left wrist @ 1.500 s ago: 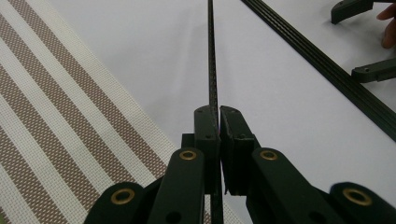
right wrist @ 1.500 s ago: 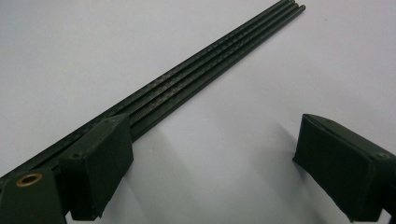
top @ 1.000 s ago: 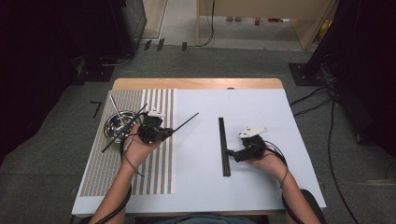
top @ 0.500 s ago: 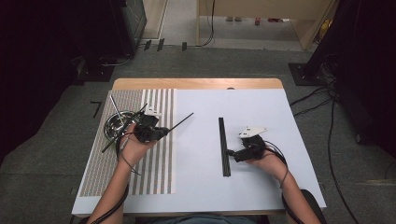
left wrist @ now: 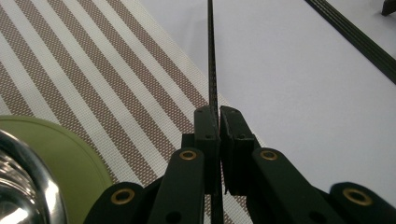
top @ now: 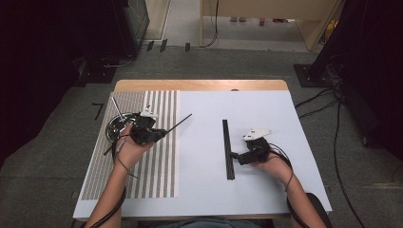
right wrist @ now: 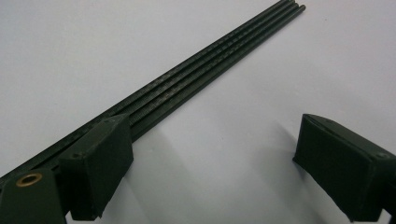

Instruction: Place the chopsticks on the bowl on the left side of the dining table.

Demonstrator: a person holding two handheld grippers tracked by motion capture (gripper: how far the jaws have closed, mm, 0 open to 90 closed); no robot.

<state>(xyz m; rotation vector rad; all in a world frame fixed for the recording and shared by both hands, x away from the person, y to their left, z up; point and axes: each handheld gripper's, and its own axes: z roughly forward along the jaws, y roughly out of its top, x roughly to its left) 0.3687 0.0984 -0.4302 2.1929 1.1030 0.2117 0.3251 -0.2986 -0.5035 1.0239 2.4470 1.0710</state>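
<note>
Your forearms are bare, no sleeves. Each hand carries a black gripper, the left gripper (top: 159, 134) and the right gripper (top: 234, 158), each topped with a pale three-cornered plate. Thin black cables loop at both wrists. The jaw linkages are matte black (brass-coloured rivets at the pivots).

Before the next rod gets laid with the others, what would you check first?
1. Left gripper shut on the rod: ok.
2. Rod held straight between the jaws: ok.
3. Right gripper open, holding nothing: ok.
4. Rod bundle lying flat and together on the white sheet: ok.
5. Right gripper's jaw pressing on the bundle: cannot tell.
6. More rods left in the metal holder: ok.
</note>
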